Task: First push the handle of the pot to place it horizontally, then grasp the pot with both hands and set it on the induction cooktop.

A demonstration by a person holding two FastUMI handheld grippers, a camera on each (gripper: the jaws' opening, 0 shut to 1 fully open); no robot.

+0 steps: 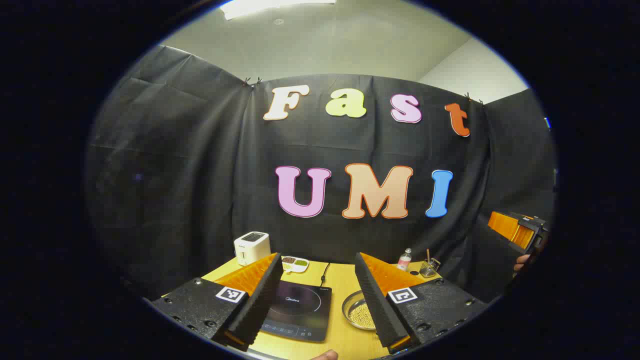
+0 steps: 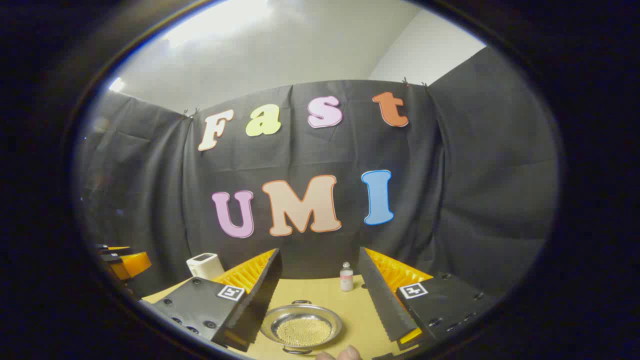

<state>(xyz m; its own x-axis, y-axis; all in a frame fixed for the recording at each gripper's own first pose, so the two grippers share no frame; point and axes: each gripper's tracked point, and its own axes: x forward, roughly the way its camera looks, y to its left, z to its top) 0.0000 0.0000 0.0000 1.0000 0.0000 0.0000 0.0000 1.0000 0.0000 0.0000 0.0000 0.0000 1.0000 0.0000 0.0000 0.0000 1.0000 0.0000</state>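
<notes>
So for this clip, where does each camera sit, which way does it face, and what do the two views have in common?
Left gripper view: rides on the left tool, held above the table's near edge, facing the booth wall over the induction cooktop and pot; its own open fingers show, with the right tool farther off.
Right gripper view: rides on the right tool, facing the same wall over the pot; its own open fingers show.
Shared: pot, toaster, small bottle, wooden table.
</notes>
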